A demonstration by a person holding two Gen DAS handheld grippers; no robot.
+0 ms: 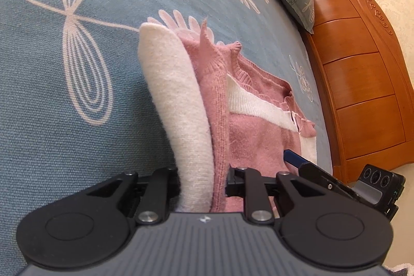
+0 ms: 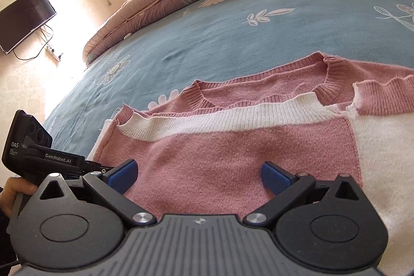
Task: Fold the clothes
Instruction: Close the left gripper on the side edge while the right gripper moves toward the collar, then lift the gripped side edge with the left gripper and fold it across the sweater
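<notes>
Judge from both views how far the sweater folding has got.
Done: the sweater lies on the bed, one side already turned over. In hand: the left tongs pinch a raised fold; the right tongs hang open above the pink panel. Left: lay that fold down and finish.

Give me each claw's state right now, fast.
Left claw: closed on a raised fold of the sweater.
Right claw: open, holding nothing, over the sweater.
</notes>
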